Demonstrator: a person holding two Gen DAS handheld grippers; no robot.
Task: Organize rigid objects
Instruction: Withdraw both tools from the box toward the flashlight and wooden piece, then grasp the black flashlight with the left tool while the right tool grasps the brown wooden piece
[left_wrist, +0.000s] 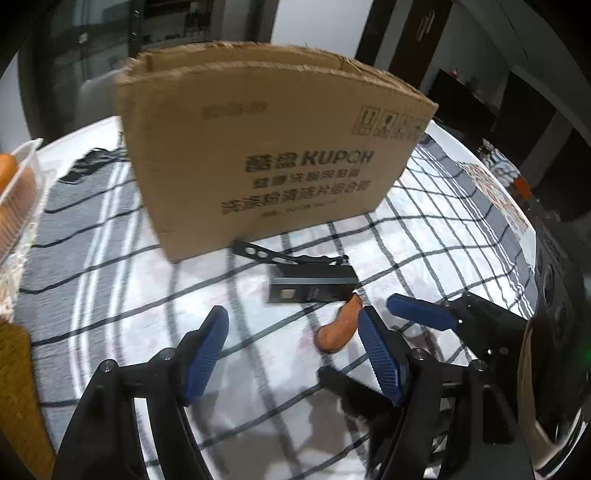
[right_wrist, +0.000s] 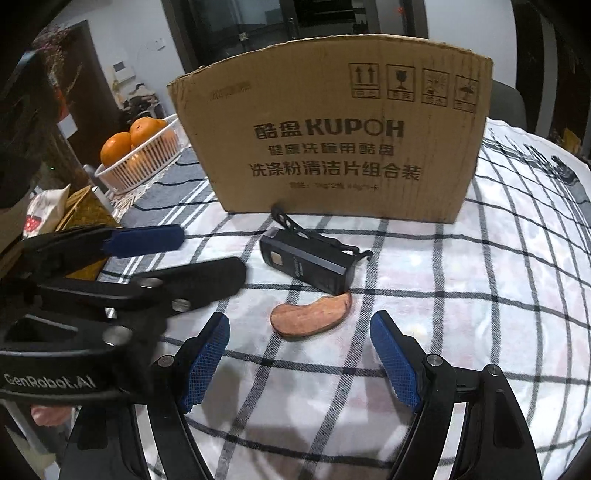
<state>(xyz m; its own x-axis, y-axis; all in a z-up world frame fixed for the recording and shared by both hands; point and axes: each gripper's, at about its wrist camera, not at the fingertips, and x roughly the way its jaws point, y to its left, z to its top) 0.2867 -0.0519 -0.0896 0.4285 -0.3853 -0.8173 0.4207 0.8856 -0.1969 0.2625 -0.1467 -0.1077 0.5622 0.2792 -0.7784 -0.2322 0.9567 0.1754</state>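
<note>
Hovering with jaws apart and empty, the left gripper (left_wrist: 291, 339) and right gripper (right_wrist: 299, 354) flank a flat orange-brown wooden slice (right_wrist: 312, 314) lying on the checked tablecloth (right_wrist: 461, 295) against a black rectangular device (right_wrist: 308, 264) before the brown cardboard box (right_wrist: 332, 147); pinching the slice's thin edges squarely should prevent slipping.

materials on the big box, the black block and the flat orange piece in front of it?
Box: corrugated cardboard, matte brown, ragged top edge, printed text.
Black block: looks like hard plastic, slight sheen, sharp edges; could be painted metal.
Orange piece: thin, matte, grainy face with a darker rim; maybe wood or dense foam, can't tell.
</note>
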